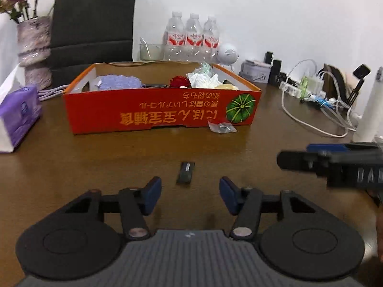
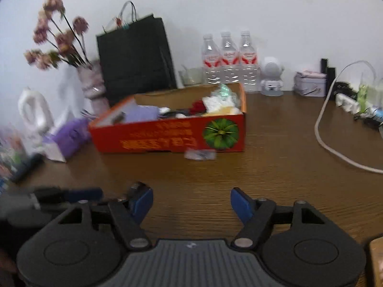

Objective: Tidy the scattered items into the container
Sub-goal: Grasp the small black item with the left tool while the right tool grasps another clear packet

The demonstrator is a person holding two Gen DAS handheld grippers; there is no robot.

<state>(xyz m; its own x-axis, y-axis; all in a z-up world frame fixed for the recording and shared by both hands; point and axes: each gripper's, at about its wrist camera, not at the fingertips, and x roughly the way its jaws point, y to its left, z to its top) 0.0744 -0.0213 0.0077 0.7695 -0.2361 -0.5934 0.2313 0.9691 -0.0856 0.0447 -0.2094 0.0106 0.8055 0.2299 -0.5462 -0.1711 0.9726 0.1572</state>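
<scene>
Box mid-table; bare wood in front.

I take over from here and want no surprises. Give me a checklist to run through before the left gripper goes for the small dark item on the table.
1. Left gripper empty, jaws apart: ok.
2. Dark item lies free on the table, just ahead of the jaws: ok.
3. Jaws centred on it: not ok, it sits slightly left of centre.
4. Right gripper empty and open: ok.
5. Right gripper clear of the path: ok, it is off to the right in the left wrist view.
6. Room left in the box: cannot tell, its floor is mostly hidden.
7. Clear packet still outside the box: not ok.
</scene>
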